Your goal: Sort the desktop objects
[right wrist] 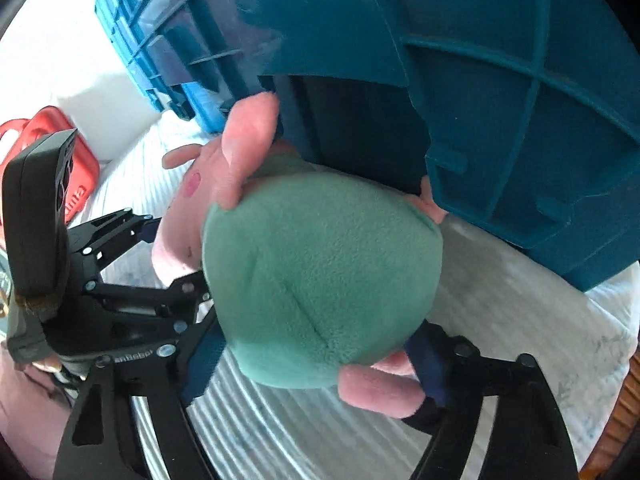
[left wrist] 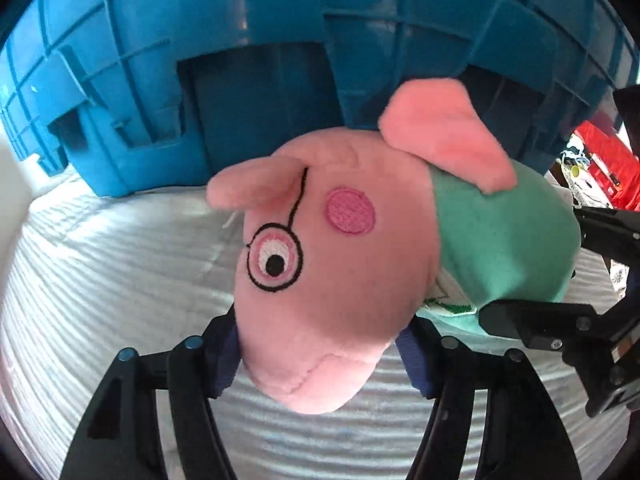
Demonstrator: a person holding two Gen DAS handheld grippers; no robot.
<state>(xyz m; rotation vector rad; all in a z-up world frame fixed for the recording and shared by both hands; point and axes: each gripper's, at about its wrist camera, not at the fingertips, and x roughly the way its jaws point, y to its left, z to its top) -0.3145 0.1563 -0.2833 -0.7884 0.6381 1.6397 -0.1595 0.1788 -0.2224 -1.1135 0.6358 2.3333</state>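
A plush pig (left wrist: 340, 264) with a pink head and a green shirt (right wrist: 320, 272) lies on its side on the white ribbed cloth (left wrist: 100, 260). It rests right against the blue plastic crate (left wrist: 240, 40). My left gripper (left wrist: 320, 354) is shut on the pig's head, one blue pad pressing each side near the snout. My right gripper (right wrist: 314, 360) is shut on the green body, its pads against both flanks above a pink foot (right wrist: 380, 392). The left gripper (right wrist: 176, 256) appears again in the right wrist view, at the pig's head.
The crate's ribbed wall (right wrist: 520, 120) fills the back of both views, very close. A red case (right wrist: 80, 160) lies to the left on the cloth, and red boxes (left wrist: 608, 160) show at the far right. A hand (right wrist: 24, 400) holds the left gripper's body.
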